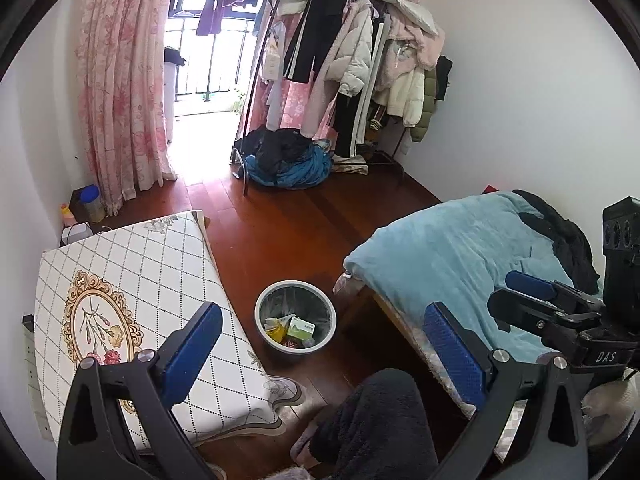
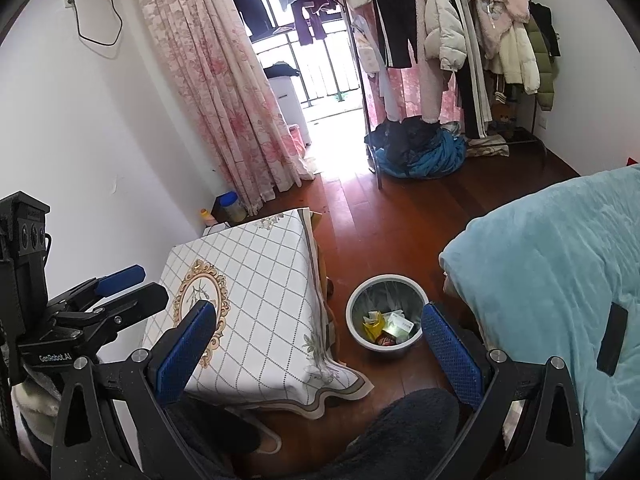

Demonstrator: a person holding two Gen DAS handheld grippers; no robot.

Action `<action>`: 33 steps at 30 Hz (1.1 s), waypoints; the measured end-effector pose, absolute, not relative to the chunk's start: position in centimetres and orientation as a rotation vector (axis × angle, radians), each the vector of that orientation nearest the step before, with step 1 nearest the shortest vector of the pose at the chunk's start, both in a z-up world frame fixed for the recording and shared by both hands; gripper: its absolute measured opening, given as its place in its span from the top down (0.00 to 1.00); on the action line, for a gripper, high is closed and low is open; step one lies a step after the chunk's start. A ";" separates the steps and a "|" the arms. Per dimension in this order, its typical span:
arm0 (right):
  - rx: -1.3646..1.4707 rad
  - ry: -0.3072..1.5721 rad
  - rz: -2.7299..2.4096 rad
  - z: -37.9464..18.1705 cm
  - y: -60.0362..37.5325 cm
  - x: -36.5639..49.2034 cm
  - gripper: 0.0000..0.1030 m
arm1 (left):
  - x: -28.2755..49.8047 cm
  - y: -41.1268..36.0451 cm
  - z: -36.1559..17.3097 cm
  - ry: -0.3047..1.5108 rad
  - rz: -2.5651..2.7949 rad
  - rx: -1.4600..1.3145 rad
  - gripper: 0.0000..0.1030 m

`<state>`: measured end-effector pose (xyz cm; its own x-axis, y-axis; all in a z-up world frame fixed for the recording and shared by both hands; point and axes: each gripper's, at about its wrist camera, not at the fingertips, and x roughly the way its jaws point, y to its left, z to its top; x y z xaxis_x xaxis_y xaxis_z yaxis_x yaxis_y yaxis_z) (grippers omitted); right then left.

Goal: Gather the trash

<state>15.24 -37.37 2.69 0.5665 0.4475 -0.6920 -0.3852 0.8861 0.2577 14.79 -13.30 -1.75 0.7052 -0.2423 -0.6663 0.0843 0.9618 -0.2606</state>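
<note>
A grey round trash bin [image 1: 280, 347] [image 2: 352, 322] stands on the wooden floor between a table and a bed. Inside it lie a green and white box [image 1: 302, 329], a yellow wrapper [image 2: 370, 327] and other scraps. My left gripper [image 1: 324, 346] hangs above and in front of the bin, its blue-padded jaws wide open with nothing between them. My right gripper [image 2: 320, 344] is held the same way, open and empty, with the bin showing between its fingers. Each gripper also shows from the side in the other's view: the right gripper [image 1: 504, 292], the left gripper [image 2: 148, 284].
A table with a checked cloth [image 1: 160, 280] [image 2: 260, 280] is on the left. A bed with a light blue blanket [image 1: 460, 248] [image 2: 560, 260] is on the right, a flat black object [image 2: 612, 338] on it. A person's dark fleecy leg [image 1: 380, 420] is below. A clothes rack [image 1: 360, 60] stands behind.
</note>
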 end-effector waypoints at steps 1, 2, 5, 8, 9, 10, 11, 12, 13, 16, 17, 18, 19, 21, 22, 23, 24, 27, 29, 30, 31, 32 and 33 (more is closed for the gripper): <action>0.082 0.836 0.490 2.8 -37.4 15.2 0.00 | 14.8 -13.3 -1.7 0.770 -0.186 -0.218 0.00; 0.082 0.838 0.492 2.8 -37.3 15.2 0.00 | 14.8 -13.4 -1.8 0.770 -0.188 -0.219 0.00; 0.086 0.842 0.495 2.8 -37.3 15.1 0.00 | 14.8 -13.5 -1.7 0.774 -0.199 -0.223 0.00; 0.086 0.843 0.494 2.8 -37.3 15.1 0.00 | 14.8 -13.6 -1.7 0.774 -0.210 -0.225 0.00; 0.085 0.842 0.494 2.9 -37.3 15.1 0.00 | 14.8 -13.7 -1.6 0.773 -0.212 -0.224 0.00; 0.086 0.842 0.494 2.9 -37.3 15.1 0.00 | 14.8 -13.6 -1.6 0.773 -0.214 -0.225 0.00; 0.086 0.843 0.494 2.8 -37.4 15.1 0.00 | 14.8 -13.6 -1.6 0.772 -0.216 -0.227 0.00; 0.087 0.843 0.493 2.8 -37.4 15.0 0.00 | 14.9 -13.6 -1.6 0.772 -0.218 -0.230 0.00; 0.084 0.842 0.494 2.9 -37.4 15.1 0.00 | 14.9 -13.6 -1.6 0.771 -0.219 -0.230 0.00; 0.084 0.841 0.493 2.9 -37.4 14.8 0.00 | 14.7 -13.5 -1.5 0.767 -0.223 -0.233 0.00; 0.081 0.840 0.490 2.9 -37.4 14.9 0.00 | 14.7 -13.5 -1.4 0.766 -0.223 -0.233 0.00; 0.081 0.838 0.489 2.9 -37.4 14.8 0.00 | 14.7 -13.5 -1.4 0.765 -0.224 -0.234 0.00; 0.080 0.838 0.489 2.9 -37.4 14.7 0.00 | 14.7 -13.5 -1.4 0.765 -0.226 -0.236 0.00; 0.081 0.838 0.487 2.9 -37.3 14.6 0.00 | 14.7 -13.5 -1.2 0.763 -0.226 -0.237 0.00; 0.082 0.838 0.487 2.9 -37.3 14.6 0.00 | 14.6 -13.5 -1.1 0.761 -0.227 -0.237 0.00; 0.081 0.838 0.488 2.9 -37.3 14.6 0.00 | 14.6 -13.5 -1.1 0.761 -0.227 -0.237 0.00; 0.079 0.838 0.488 2.9 -37.3 14.5 0.00 | 14.7 -13.5 -1.1 0.760 -0.227 -0.238 0.00; 0.079 0.839 0.489 3.0 -37.2 14.5 0.00 | 14.6 -13.4 -0.9 0.756 -0.229 -0.239 0.00; 0.081 0.838 0.486 3.0 -37.2 14.4 0.00 | 14.5 -13.4 -0.8 0.754 -0.231 -0.239 0.00; 0.079 0.838 0.487 3.1 -37.3 14.5 0.00 | 14.5 -13.4 -0.8 0.753 -0.232 -0.238 0.00; 0.082 0.837 0.486 3.1 -37.3 14.5 0.00 | 14.5 -13.4 -0.7 0.752 -0.233 -0.238 0.00; 0.082 0.837 0.485 3.1 -37.3 14.4 0.00 | 14.5 -13.4 -0.6 0.751 -0.233 -0.238 0.00; 0.080 0.836 0.485 3.3 -37.4 14.5 0.00 | 14.5 -13.3 -0.6 0.750 -0.235 -0.239 0.00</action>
